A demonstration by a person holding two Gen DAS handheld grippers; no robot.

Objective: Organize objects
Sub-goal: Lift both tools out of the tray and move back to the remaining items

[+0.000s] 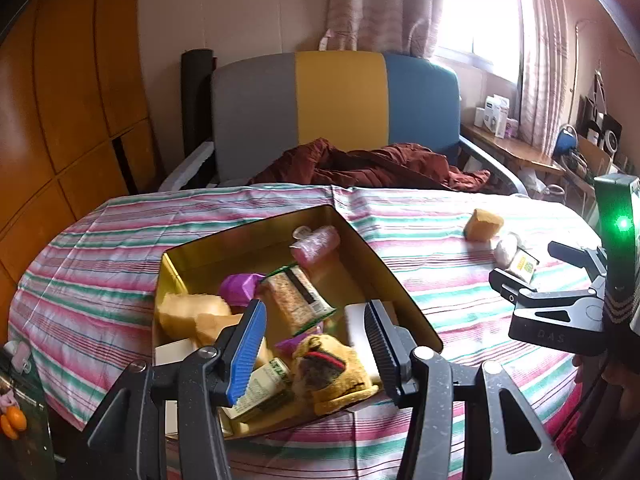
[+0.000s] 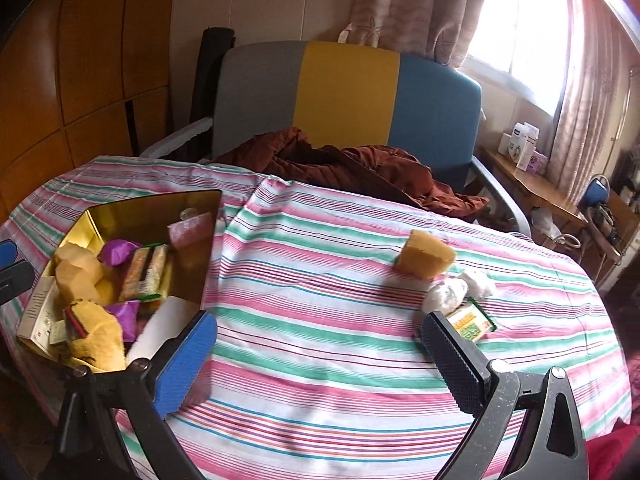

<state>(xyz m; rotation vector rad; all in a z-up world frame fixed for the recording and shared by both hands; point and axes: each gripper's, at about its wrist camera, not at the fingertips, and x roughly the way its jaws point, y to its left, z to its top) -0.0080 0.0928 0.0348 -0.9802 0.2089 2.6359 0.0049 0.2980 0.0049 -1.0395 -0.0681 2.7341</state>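
An open gold tin [image 1: 376,256] on the striped tablecloth holds sponges, a snack bar [image 1: 298,300], purple wrappers, small boxes and a yellow plush piece [image 1: 336,372]. My left gripper [image 1: 314,340] hovers over the tin's near end, open, with its pads clear of the things below. On the cloth to the right lie a yellow sponge [image 2: 424,258], a white crumpled lump [image 2: 448,294] and a green-and-yellow packet [image 2: 472,322]. My right gripper [image 2: 320,360] stands wide open over bare cloth, its black finger [image 2: 452,360] just in front of the packet. It also shows in the left wrist view [image 1: 540,268].
The tin [image 2: 192,248] sits left of the right gripper. Behind the table stands a grey, yellow and blue chair [image 2: 344,96] with a rust-brown cloth [image 2: 340,168] heaped on its seat. A wooden cabinet fills the left; a cluttered side shelf [image 2: 532,184] runs along the window wall.
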